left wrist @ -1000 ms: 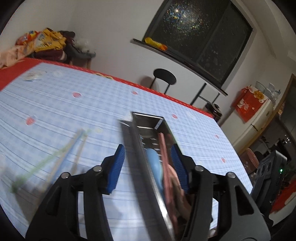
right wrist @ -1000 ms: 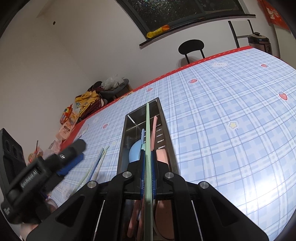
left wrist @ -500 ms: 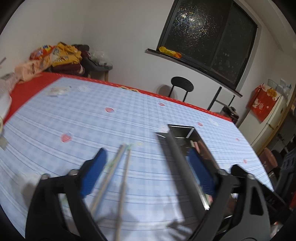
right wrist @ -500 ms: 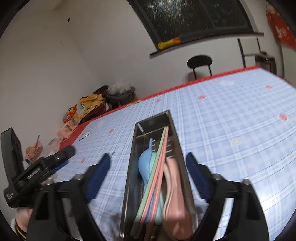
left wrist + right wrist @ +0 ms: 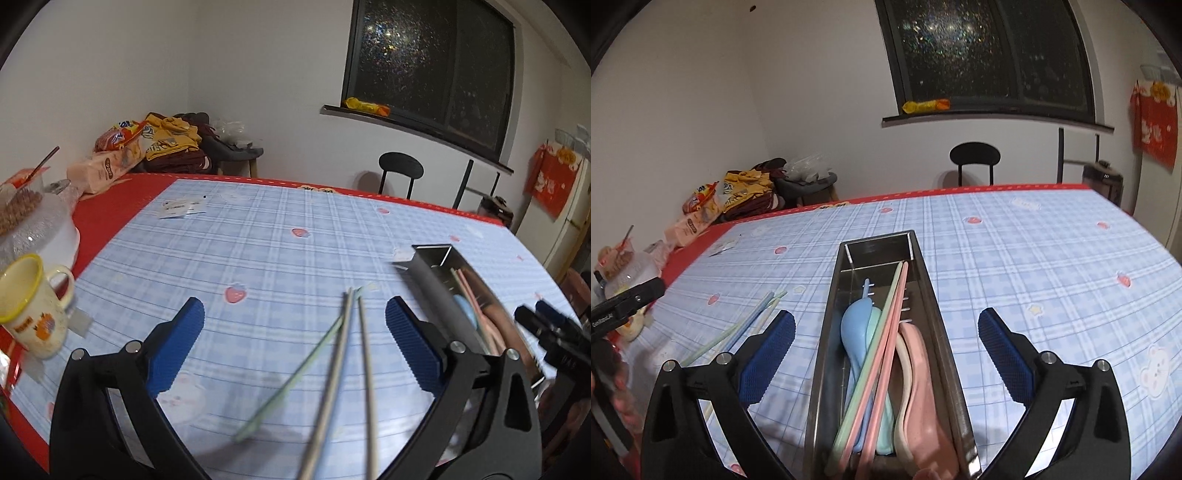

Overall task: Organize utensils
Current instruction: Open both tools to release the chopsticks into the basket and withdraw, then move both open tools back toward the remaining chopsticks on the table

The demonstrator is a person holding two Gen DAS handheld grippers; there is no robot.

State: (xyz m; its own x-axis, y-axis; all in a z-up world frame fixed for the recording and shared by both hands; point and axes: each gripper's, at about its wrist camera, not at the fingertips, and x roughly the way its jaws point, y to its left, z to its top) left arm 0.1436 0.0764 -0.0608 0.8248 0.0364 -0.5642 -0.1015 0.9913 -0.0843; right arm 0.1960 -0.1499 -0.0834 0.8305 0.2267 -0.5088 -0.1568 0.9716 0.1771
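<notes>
left tongs (image 5: 294,320): spread wide, blue pads well apart, gripping nothing. three loose chopsticks (image 5: 341,365) lie on the table in the gap between the pads, touching neither one (a bit blurry in this view)

right tongs (image 5: 886,330): also wide open and empty. they hang over the metal utensil tray (image 5: 932,291), which sits between the pads with clear space on both sides

tray contents: blue spoon (image 5: 854,328), pink spoon (image 5: 918,373), a pale mint one mostly buried under them, plus a green chopstick (image 5: 866,373) and two pink chopsticks (image 5: 890,347) lying lengthwise and slightly crossed

tray position: long way pointing away from the right camera, out on the blue plaid tablecloth (image 5: 1034,266). from the left camera it's off to the right of the loose chopsticks

loose chopsticks again: on the cloth just left of the tray, fanned out, tips close together at the far end

other stuff: yellow-rimmed mug (image 5: 31,306) at the left edge of the table, snack bags (image 5: 147,136) piled in the corner, black chair (image 5: 975,157) behind the table
</notes>
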